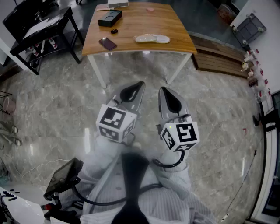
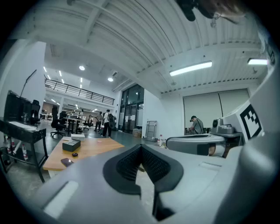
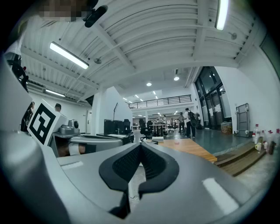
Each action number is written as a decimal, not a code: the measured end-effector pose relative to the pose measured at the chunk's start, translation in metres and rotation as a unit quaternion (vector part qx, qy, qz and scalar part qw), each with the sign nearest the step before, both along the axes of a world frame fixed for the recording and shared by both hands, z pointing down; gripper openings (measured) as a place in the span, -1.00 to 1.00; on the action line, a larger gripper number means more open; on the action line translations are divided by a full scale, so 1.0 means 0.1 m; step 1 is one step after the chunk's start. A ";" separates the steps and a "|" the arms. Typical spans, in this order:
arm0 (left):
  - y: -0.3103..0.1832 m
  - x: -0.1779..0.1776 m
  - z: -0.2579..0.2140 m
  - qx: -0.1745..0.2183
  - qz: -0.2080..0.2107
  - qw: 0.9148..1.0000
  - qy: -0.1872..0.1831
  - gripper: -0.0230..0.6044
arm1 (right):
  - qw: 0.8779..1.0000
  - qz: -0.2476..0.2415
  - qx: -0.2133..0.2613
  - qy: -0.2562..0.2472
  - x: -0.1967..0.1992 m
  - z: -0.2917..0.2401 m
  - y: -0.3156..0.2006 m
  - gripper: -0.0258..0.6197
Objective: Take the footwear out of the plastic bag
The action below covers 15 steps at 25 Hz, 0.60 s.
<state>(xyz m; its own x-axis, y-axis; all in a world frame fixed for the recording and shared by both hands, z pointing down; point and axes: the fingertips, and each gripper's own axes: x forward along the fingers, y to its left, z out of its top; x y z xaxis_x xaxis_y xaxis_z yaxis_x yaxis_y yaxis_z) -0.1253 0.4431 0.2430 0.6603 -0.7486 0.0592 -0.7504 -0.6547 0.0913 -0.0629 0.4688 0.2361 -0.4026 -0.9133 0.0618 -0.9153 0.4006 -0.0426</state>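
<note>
- The left gripper (image 1: 140,84) was held level above the grey marbled floor (image 1: 52,105), short of the bench (image 1: 135,24). Its jaws were fully together with nothing between them, the ribbed black pads meeting at the tip.
- The right gripper (image 1: 162,89) hung just beside it, apart from it and pointing the same way. Its jaws were likewise pressed together and empty.
- Each gripper carried a marker cube. The left one (image 1: 116,122) and the right one (image 1: 181,135) showed black-and-white square patterns, not letters or words.
- The plastic bag (image 1: 152,39) lay flat on the wooden bench near its front edge, toward the right side, well apart from both grippers. The footwear (image 1: 146,39) showed through it as a pale, flat shape inside the bag.
- Left of the bag on the bench lay a dark phone (image 1: 107,43), face up near the front edge.
- Farther back sat a black box (image 1: 110,18), with a small dark round thing (image 1: 114,31) between it and the phone. Any print on them was too small to read.
- A white box (image 1: 118,3) stood at the far edge of the bench.
</note>
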 end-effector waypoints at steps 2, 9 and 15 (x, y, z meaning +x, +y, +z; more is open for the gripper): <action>0.00 0.01 0.01 0.000 0.001 1.000 -0.002 -0.92 | 1.000 0.000 0.000 0.001 0.01 -0.01 -0.01 -0.89; -0.05 0.02 0.02 -0.006 -0.001 1.000 -0.002 -0.92 | 1.000 -0.003 -0.006 -0.002 -0.02 -0.01 -0.01 -0.89; -0.18 0.29 0.09 -0.011 0.004 1.000 -0.001 -0.92 | 1.000 0.003 -0.006 -0.008 0.25 0.05 -0.06 -0.88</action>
<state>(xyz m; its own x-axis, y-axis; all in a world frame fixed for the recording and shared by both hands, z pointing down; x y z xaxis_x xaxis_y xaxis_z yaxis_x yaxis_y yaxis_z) -0.0964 0.4249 0.2517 0.6662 -0.7418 0.0766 -0.7453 -0.6586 0.1041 -0.0380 0.4628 0.2411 -0.3985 -0.9148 0.0661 -0.9166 0.3949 -0.0622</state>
